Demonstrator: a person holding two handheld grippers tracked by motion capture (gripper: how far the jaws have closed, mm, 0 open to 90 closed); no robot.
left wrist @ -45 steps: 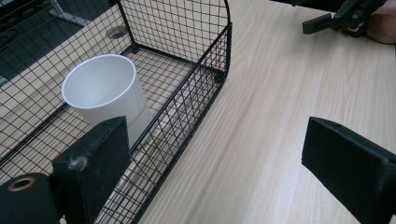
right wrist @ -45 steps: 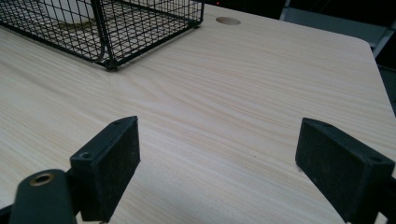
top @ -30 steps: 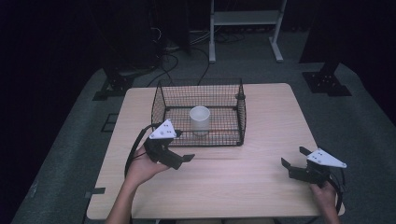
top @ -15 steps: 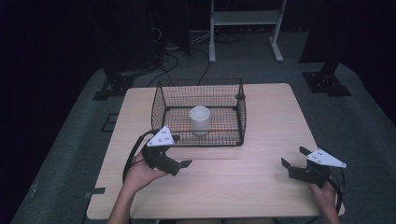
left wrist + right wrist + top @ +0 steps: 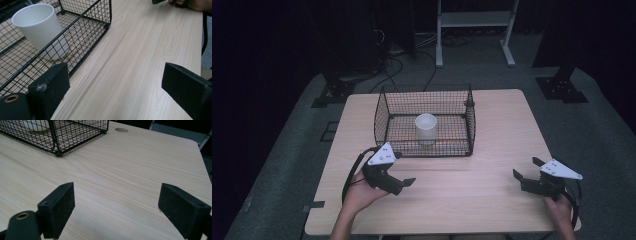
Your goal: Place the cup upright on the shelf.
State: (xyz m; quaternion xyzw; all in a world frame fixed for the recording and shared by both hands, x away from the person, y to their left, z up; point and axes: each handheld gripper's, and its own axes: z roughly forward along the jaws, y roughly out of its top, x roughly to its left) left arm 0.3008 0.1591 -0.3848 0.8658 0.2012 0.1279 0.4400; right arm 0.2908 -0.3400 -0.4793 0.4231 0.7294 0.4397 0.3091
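— Progress looked almost complete to me. From the high view, the white cup (image 5: 426, 128) stood upright inside the wire basket (image 5: 470, 120), near the middle of its floor, and the basket sat on the far half of the counter (image 5: 492, 200).

— And the hands?

— The left gripper (image 5: 404, 184) was just in front of the basket's near wall, not touching it, with its jaws apart and holding nothing. The right gripper (image 5: 524, 173) was well apart from the basket, near the right edge of the counter, also spread and empty.

— What did the left gripper view add?

— There the cup (image 5: 40, 25) was behind the mesh (image 5: 82, 37), resting on the basket floor. The two black jaws of the left gripper (image 5: 115, 87) rose wide from each other over bare wood, beside the basket's corner. At the top edge I saw a part of the other hand (image 5: 195, 3).

— And the right gripper view?

— The right gripper (image 5: 125, 210) had its jaws wide as well, with only plain counter between them. The basket (image 5: 57, 137) was farther off at the upper left, and a small piece of the cup (image 5: 35, 125) showed through the wires.

— So what was left?

— In my judgement, very little. The cup was placed and released; only drawing the hands to rest seemed to remain.
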